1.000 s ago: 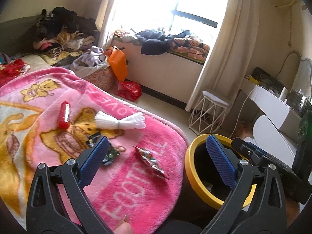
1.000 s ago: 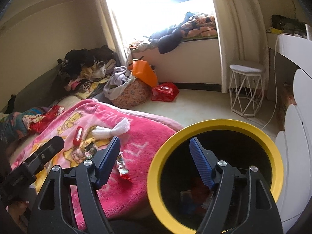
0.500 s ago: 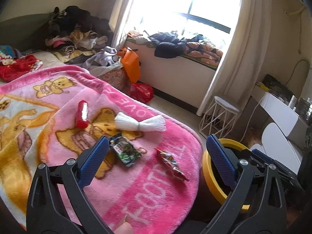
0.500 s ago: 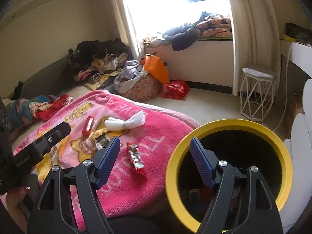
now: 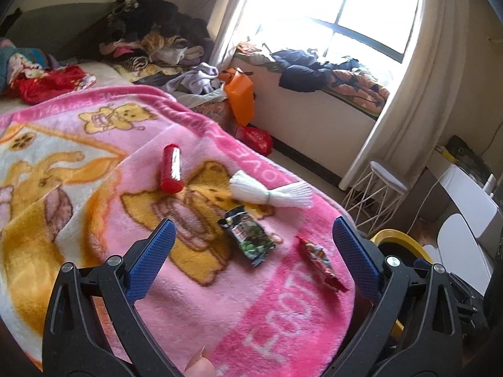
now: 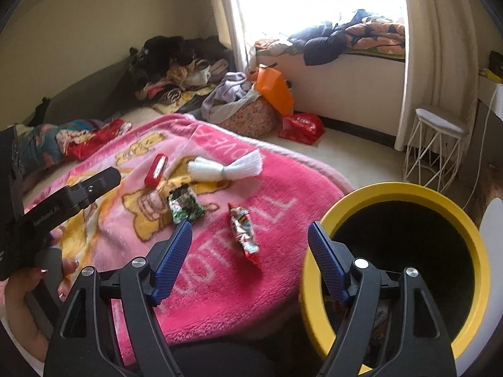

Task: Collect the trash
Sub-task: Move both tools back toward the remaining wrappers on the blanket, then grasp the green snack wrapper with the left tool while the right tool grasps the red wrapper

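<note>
On the pink blanket (image 6: 220,270), upside-down lettering near its bin-side edge, not fully readable. Red wrapper (image 6: 243,232), green packet (image 6: 185,204) lie mid-blanket, wrapper closer to yellow bin (image 6: 471,238). My left gripper (image 5: 251,251) and right gripper (image 6: 250,251) both released, empty.

**Four things on the bed, a bin at its corner**

On the blanket (image 5: 94,163) lie a tube (image 5: 171,169), a tied bundle (image 5: 270,193) to its right, a flat packet (image 5: 250,235) nearer than both, and a snack wrapper (image 5: 320,259) right of the packet, none touching. The bin (image 6: 471,251) stands on the floor beside the bed's right corner. Beyond it, a wire stool (image 6: 437,144) stands by the curtain.
</note>
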The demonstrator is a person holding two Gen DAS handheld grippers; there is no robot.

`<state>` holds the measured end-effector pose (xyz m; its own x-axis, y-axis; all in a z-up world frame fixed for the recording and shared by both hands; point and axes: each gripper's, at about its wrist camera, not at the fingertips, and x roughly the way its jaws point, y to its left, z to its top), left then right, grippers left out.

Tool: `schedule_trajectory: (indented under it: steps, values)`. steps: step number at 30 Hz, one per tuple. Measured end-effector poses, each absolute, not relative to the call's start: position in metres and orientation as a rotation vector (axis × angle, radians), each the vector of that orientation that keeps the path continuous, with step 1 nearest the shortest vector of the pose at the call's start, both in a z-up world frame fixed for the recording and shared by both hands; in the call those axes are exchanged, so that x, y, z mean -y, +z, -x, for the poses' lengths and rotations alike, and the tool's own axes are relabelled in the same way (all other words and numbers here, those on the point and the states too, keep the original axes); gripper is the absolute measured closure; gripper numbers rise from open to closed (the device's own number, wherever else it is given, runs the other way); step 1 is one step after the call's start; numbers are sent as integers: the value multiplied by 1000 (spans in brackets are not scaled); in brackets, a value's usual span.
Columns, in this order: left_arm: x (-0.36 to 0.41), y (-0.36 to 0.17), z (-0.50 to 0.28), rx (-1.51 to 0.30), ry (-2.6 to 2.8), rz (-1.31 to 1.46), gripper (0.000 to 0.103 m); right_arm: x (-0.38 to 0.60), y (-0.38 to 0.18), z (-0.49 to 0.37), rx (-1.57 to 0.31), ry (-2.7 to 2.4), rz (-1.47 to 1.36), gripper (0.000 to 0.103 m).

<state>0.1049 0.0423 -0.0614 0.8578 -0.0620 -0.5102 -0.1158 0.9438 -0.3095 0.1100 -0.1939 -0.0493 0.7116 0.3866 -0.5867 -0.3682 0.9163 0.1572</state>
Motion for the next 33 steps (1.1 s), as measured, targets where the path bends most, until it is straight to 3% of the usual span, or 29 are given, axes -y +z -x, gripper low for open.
schedule_trajectory:
  steps: [17, 29, 33]
  values:
    - [-54, -109, -135, -673, 58, 375, 12, 158, -86, -151, -797, 445, 49, 32]
    - [-55, -139, -169, -773, -2, 503, 45, 132, -113, -177, -893, 461, 140, 44]
    - [-57, -145, -176, -781, -7, 540, 53, 128, -123, -186, -942, 459, 156, 55]
